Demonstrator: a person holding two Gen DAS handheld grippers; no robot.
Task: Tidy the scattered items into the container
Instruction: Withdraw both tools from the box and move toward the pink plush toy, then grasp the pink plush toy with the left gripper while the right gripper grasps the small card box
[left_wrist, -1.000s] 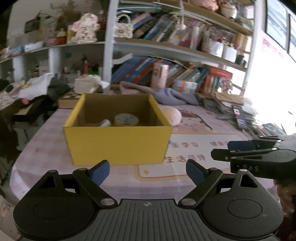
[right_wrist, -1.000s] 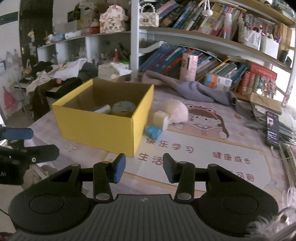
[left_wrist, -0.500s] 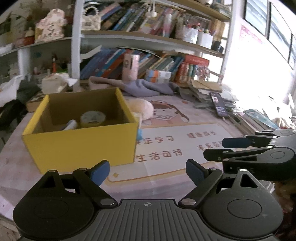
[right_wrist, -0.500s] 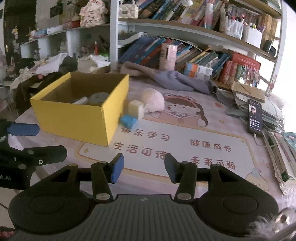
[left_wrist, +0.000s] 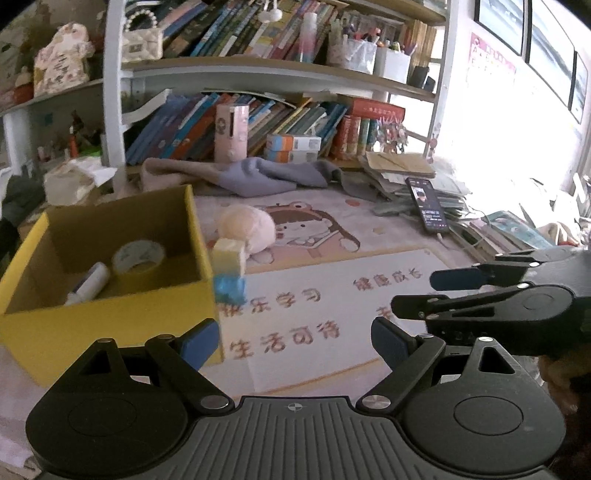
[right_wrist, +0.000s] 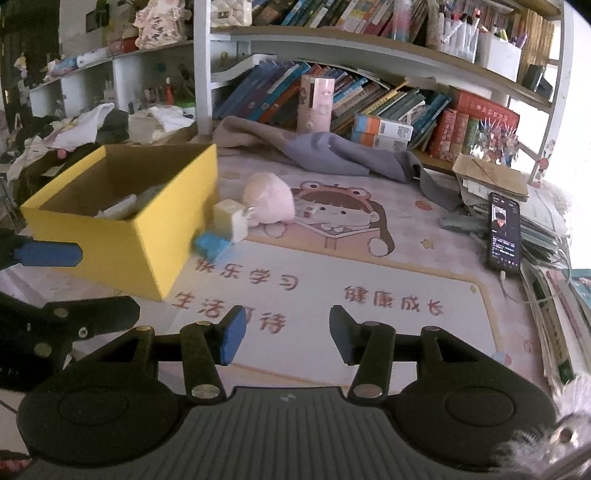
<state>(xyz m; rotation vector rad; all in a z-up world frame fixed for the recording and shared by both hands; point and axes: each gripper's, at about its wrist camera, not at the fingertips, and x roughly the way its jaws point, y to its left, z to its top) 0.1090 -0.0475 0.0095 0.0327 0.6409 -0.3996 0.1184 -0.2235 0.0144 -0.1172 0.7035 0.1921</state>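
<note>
Pink cartoon desk mat (right_wrist: 369, 295) under you w/ yellow cardboard box (right_wrist: 122, 236) at left. Your left gripper (left_wrist: 291, 339) is spread wide, right gripper (right_wrist: 286, 334) partly apart, both w/ nothing between

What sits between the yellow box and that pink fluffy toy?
A cream cube and a blue block, beside the box and before the toy; right wrist view.

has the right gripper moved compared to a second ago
Yes. In its own view the yellow box has slid from centre to the left edge, so the right gripper has swung rightward, toward the printed mat. Its jaws are empty.
</note>
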